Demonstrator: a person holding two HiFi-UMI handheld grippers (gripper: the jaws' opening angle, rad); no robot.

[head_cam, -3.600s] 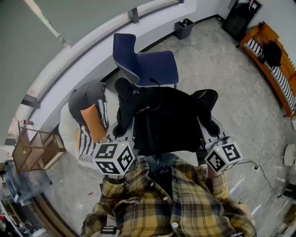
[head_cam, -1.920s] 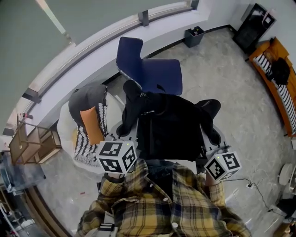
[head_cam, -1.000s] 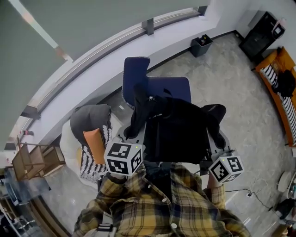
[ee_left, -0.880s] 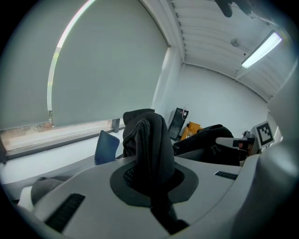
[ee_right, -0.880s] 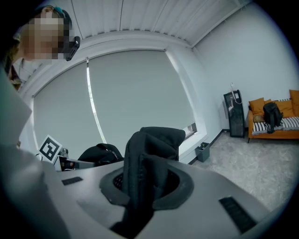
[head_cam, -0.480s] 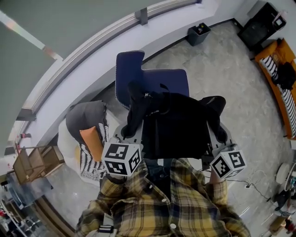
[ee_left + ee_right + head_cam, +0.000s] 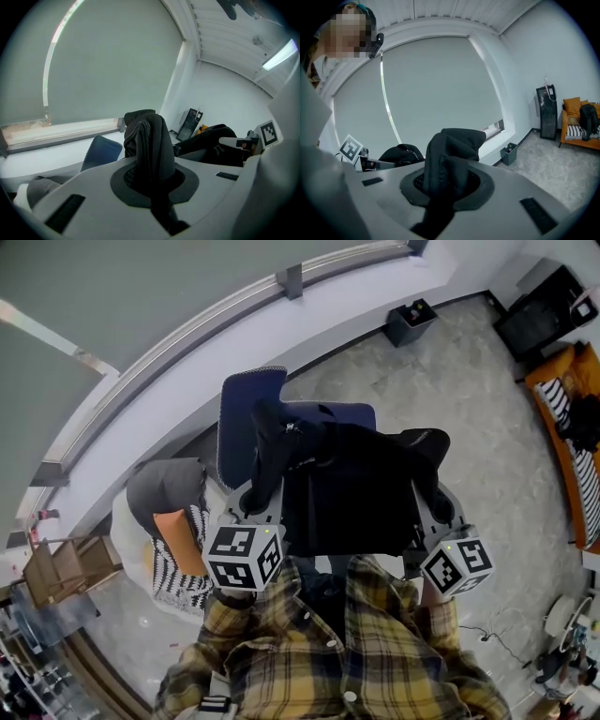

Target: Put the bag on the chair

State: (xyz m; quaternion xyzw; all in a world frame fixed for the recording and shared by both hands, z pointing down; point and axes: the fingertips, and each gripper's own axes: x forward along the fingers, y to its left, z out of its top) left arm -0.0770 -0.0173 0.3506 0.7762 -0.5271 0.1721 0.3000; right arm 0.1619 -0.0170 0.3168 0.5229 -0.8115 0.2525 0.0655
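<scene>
Grey floor (image 7: pixel 469 409); bag (image 7: pixel 352 488) between left gripper (image 7: pixel 251 507), right gripper (image 7: pixel 439 514)

The bag (image 7: pixel 352 488) is black all over, zip included. The chair (image 7: pixel 246 413) is navy blue. The left tool (image 7: pixel 251 505) and the right tool (image 7: pixel 434 512) are pale grey with dark grey pads, and each carries a cube of black-and-white square markers. The person's shirt (image 7: pixel 375 662) is yellow plaid crossed with dark lines. The cushion (image 7: pixel 173 527) is orange, the throw (image 7: pixel 173 568) is striped black and white, and the floor (image 7: pixel 469 399) is mottled grey.
</scene>
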